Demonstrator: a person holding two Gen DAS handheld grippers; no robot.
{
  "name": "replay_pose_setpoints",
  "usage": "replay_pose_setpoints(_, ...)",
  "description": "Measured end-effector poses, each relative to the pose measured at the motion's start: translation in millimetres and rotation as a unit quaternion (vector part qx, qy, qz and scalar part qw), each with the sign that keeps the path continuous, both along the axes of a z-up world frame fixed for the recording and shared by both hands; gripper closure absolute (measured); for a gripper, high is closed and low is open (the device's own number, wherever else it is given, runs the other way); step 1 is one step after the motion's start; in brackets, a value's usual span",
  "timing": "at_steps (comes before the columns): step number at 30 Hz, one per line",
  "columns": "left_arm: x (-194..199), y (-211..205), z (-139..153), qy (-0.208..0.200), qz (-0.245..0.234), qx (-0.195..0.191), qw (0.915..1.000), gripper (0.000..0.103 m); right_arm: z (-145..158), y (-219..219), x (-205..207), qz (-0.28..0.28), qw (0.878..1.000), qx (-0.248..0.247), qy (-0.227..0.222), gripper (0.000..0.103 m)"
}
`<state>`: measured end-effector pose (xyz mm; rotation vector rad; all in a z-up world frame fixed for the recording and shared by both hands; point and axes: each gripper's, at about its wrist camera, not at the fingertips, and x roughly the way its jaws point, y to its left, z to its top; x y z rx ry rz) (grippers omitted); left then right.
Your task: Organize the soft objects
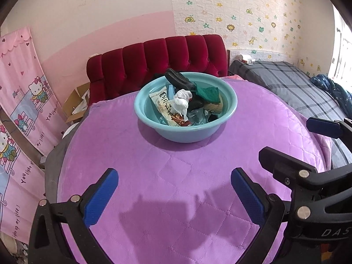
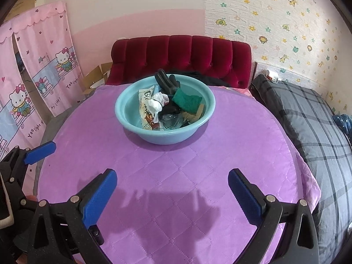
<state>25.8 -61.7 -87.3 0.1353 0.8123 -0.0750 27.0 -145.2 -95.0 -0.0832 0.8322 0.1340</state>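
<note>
A light-blue basin [image 1: 186, 132] sits toward the far middle of the table [image 1: 176, 176], which is covered by a quilted purple cloth. The soft things are heaped inside it: a crumpled white tissue [image 1: 181, 102] near the centre, a printed snack wrapper [image 1: 164, 106] lying to its left, a black rubber glove [image 1: 178, 80] poking up over the far rim, and a green-topped sponge [image 1: 211, 98] on the right side. Some clear crinkled plastic lies at the bottom, too jumbled to tell apart further.

The left gripper [image 1: 175, 195] hovers over the near part of the table, its blue-padded fingers spread wide with nothing between them. The right gripper [image 2: 172, 194] is just beside it on the right, likewise spread and empty; both are well apart from the basin.

Beyond the table stands a red tufted sofa [image 1: 158, 63]. A bed with a grey plaid cover [image 1: 292, 85] lies to the right, and pink cartoon curtains [image 1: 24, 101] hang on the left.
</note>
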Motion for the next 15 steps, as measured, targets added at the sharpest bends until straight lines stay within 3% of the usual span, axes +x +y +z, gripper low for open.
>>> replay_pose_setpoints(15, -1.2, 2.8, 0.5, 0.004, 0.002, -0.001, 1.0000, 0.000, -1.0, 4.9, 0.8, 0.005, 1.000, -0.005, -0.001, 0.000)
